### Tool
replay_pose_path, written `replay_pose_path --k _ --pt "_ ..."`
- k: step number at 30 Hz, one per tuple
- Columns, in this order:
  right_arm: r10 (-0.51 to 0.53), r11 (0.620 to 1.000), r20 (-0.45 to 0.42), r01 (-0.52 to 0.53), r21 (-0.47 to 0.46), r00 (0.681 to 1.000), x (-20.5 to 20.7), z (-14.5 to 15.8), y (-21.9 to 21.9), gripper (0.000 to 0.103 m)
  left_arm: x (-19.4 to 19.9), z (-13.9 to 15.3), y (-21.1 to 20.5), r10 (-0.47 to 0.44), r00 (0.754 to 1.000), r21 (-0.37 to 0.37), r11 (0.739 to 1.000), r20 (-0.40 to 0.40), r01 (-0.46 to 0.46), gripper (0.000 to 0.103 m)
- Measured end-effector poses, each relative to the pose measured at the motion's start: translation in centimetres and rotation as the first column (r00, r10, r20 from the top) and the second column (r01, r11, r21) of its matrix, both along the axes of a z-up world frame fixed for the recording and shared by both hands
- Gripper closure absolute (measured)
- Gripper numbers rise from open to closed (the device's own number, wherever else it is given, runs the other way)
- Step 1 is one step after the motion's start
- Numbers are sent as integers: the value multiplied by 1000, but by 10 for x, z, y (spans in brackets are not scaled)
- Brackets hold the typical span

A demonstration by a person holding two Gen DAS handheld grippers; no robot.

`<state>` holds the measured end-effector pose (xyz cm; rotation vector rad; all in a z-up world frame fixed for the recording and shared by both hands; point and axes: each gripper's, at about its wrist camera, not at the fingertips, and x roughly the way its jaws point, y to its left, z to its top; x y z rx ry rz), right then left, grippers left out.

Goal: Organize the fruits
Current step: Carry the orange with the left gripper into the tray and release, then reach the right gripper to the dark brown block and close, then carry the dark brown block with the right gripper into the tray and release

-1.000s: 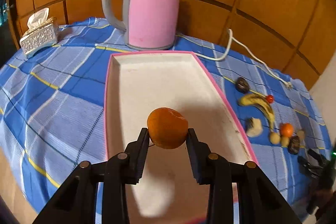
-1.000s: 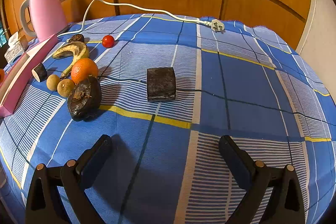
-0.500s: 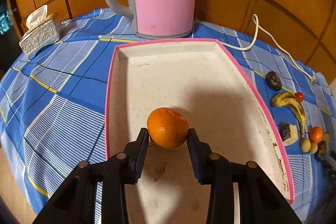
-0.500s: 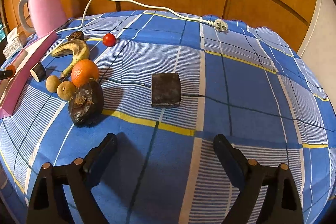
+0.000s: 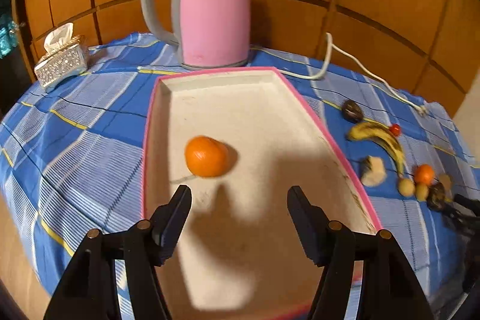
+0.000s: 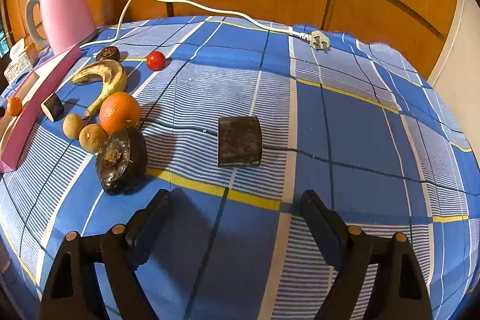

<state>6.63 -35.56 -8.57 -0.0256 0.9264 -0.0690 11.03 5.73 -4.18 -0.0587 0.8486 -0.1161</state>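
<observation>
An orange lies in the pink-rimmed white tray, near its left wall. My left gripper is open and empty just behind it. Right of the tray lie a banana, a cherry tomato, a small orange, two longans and dark fruits. In the right wrist view the same group shows: the banana, an orange, a dark wrinkled fruit, the tomato. My right gripper is open and empty above the cloth, right of the dark fruit.
A pink kettle stands behind the tray, its white cord trailing across the blue checked cloth. A tissue box sits far left. A dark square block lies ahead of my right gripper. Wood panelling backs the table.
My left gripper opened and let the orange go into the tray, then drew back. My right gripper moved forward toward the fruit group and the dark block.
</observation>
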Motion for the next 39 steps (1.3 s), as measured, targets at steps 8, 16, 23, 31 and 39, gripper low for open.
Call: replay_pose_path --k 8,16,23,31,39 --pt "-4 1000 0 4 9 1000 0 1 -1 15 -23 5 -7 -57 998 -33 998 35 58 36" --pt "-11 1000 -7 11 21 1000 1 3 -3 15 -72 15 -42 -331 935 -63 938 125 340 36" --pt "-9 1000 19 9 3 1000 3 17 -5 18 -108 4 -87 -582 804 -13 809 119 587 39" --pt "3 1000 7 -3 -29 1000 26 25 -3 50 -102 -25 -104 -613 789 -8 789 46 614 43" --pt "30 992 -31 -34 -120 999 35 21 9 75 -98 -37 -97 -588 807 -29 807 50 590 49"
